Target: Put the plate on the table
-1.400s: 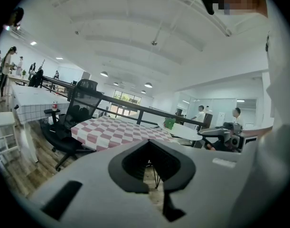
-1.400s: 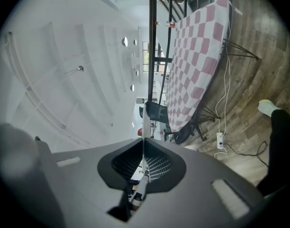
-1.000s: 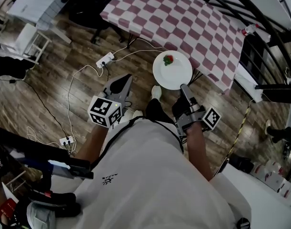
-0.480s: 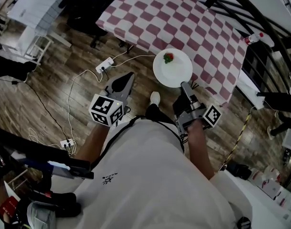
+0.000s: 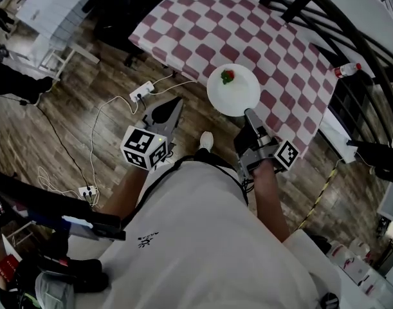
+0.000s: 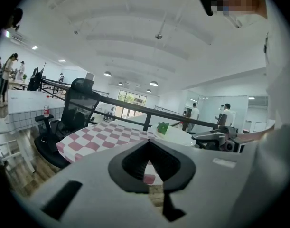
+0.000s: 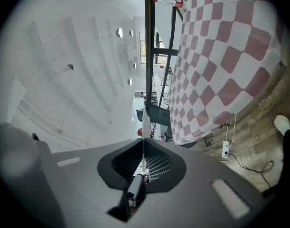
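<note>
A white plate (image 5: pixel 233 90) carries a small red fruit with a green top (image 5: pixel 228 76). My right gripper (image 5: pixel 248 114) is shut on the plate's near rim and holds it about level. In the head view the plate overlaps the near edge of the table with the red-and-white checked cloth (image 5: pixel 247 24). The right gripper view shows the plate (image 7: pixel 145 120) edge-on as a thin white line between the jaws of the right gripper (image 7: pixel 143 144). My left gripper (image 5: pixel 175 103) is shut and holds nothing, left of the plate. From the left gripper (image 6: pixel 148 144) the plate (image 6: pixel 175 136) shows at the right.
A white power strip (image 5: pixel 142 93) and cables lie on the wooden floor below the left gripper. A black office chair (image 5: pixel 128 5) stands at the table's left end. A black railing (image 5: pixel 338 18) runs behind the table, with a bottle (image 5: pixel 347 69) near it.
Both grippers and the plate have moved toward the checked table. The plate was over the floor short of the cloth and now overlaps its near edge.
</note>
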{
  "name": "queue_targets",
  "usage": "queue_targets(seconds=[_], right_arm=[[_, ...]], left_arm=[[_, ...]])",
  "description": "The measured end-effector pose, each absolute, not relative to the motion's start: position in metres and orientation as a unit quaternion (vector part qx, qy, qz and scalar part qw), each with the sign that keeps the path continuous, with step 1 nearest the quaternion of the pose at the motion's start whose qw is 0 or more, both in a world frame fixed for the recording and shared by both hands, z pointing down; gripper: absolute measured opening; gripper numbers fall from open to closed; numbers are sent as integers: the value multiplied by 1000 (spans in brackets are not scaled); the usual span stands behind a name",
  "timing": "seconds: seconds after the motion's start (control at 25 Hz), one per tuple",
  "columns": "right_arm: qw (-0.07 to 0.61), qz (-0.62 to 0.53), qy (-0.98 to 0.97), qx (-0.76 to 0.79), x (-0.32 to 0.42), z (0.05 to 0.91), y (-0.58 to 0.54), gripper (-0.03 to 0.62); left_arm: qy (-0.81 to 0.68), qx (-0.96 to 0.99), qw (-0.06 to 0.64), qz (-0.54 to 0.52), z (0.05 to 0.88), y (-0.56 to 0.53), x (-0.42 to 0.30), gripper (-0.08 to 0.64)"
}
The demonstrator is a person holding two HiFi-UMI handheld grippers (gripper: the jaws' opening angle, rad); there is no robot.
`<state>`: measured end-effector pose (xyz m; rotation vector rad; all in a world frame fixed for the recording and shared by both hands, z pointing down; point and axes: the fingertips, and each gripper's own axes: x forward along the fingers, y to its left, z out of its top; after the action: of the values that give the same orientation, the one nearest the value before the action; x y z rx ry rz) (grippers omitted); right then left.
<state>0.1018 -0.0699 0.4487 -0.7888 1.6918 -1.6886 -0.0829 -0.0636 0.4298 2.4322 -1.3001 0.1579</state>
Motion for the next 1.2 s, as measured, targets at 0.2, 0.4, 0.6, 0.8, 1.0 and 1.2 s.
queue_targets(seconds=[0.2, 0.4, 0.6, 0.8, 1.0, 1.2], right_arm=[[305, -643, 638, -295, 123, 453, -97, 18], [297, -647, 638, -293, 144, 460, -124, 18], [288, -656, 638, -282, 159, 468, -149, 18], [277, -662, 641, -273, 169, 476, -165, 18], [279, -664, 639, -269, 176, 478, -175, 18], [278, -666, 639, -268, 181, 481, -180, 18]], left_arm=[[-465, 863, 187, 58, 431, -92, -60, 2], [-469, 861, 187, 58, 431, -120, -37, 2], [-480, 855, 188, 61, 436, -142, -18, 2], [-490, 849, 188, 65, 437, -155, -6, 2], [-492, 848, 184, 73, 435, -163, 2, 2], [-493, 847, 182, 76, 432, -166, 7, 2]])
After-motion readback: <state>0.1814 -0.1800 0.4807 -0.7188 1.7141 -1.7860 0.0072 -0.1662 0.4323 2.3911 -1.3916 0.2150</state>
